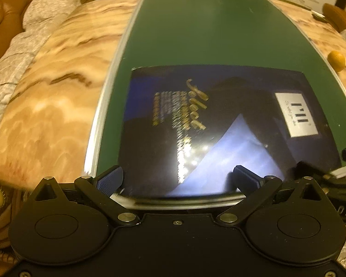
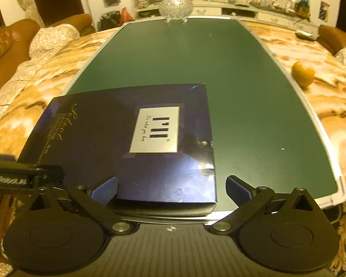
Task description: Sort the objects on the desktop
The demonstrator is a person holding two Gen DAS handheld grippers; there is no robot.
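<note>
One marble-patterned table, tan and cream, under a green board with a pale metal rim. Near the board's close edge, toward its left side, a flat dark blue box, lying face up, white label on the lid, gold script along one side. Far end of the board: a cut-glass bowl on small feet. Off the board's right rim, on the marble, a yellow-orange fruit. Left gripper low over the box's near edge, blue pads spread wide, nothing between them. Right gripper likewise spread wide, straddling the box's near right corner, pinching nothing.
</note>
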